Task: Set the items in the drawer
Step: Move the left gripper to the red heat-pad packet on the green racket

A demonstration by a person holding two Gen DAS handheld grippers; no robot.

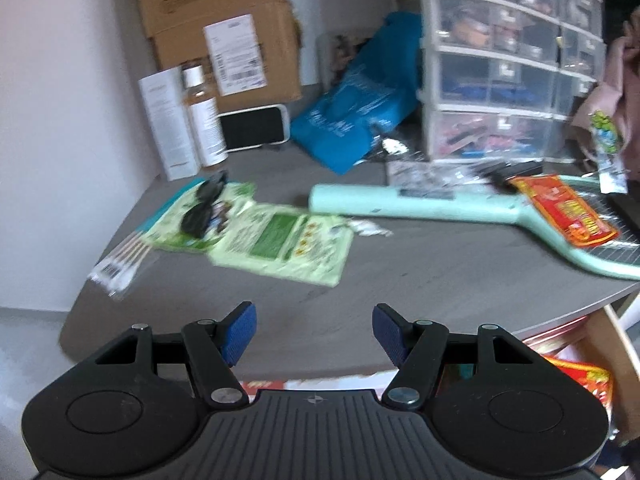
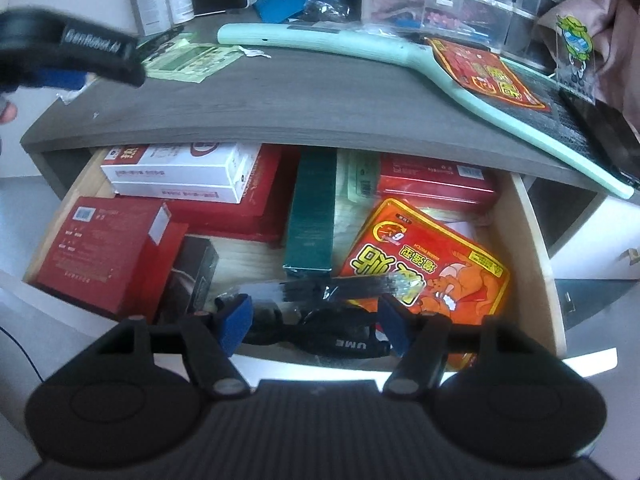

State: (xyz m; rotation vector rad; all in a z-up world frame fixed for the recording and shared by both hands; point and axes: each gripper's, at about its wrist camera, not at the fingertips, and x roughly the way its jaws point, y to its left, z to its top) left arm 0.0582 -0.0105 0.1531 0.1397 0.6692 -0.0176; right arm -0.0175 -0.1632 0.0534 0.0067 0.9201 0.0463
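My left gripper is open and empty, low over the front of the grey desk top. Ahead of it lie a green packet, black sunglasses on another green packet, and a pack of white sticks. My right gripper is open over the front of the open wooden drawer. Below its fingers lie a black item marked UME and a clear wrapped black piece. The drawer holds an orange heat-patch packet, red boxes, a white box and a green box.
A mint-green electric swatter lies across the desk with a red packet on it. Behind stand a bottle, a white carton, a cardboard box, a blue bag and clear drawer units. The left gripper shows at the right view's upper left.
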